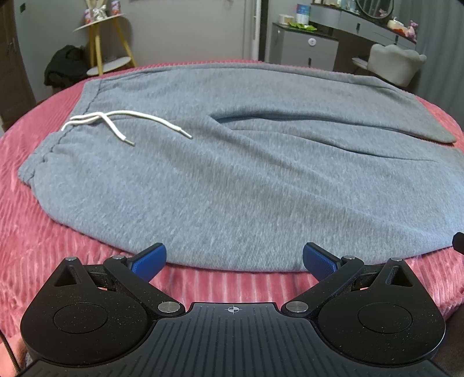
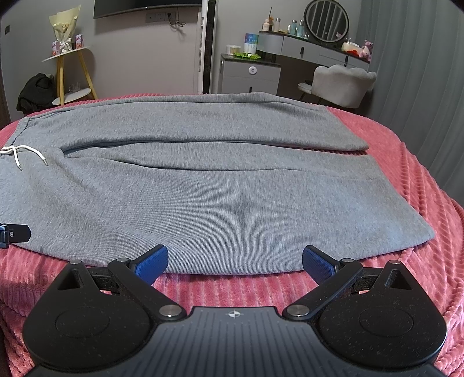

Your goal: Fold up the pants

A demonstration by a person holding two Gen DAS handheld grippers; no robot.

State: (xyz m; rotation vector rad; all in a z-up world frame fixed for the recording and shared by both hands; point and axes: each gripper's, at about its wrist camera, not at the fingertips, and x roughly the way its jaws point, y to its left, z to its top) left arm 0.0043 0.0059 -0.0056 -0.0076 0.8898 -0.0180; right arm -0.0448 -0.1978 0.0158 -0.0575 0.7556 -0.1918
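Observation:
Grey sweatpants (image 1: 232, 174) lie flat on a pink ribbed blanket (image 1: 43, 232), waistband to the left and legs running right. A white drawstring (image 1: 116, 121) rests on the waist area. My left gripper (image 1: 234, 255) is open at the near edge of the pants, close to the waist end, with nothing between its blue pads. In the right wrist view the same sweatpants (image 2: 217, 188) spread across the blanket (image 2: 420, 261), both legs side by side, drawstring (image 2: 26, 153) at far left. My right gripper (image 2: 235, 256) is open at the near leg's edge, holding nothing.
Behind the bed stand a yellow-legged side table (image 2: 69, 75), a dark bag (image 2: 34, 92), a grey cabinet (image 2: 249, 78), a vanity with a round mirror (image 2: 326, 20) and a white chair (image 2: 342, 84). The left gripper's tip (image 2: 14, 233) shows at the left edge.

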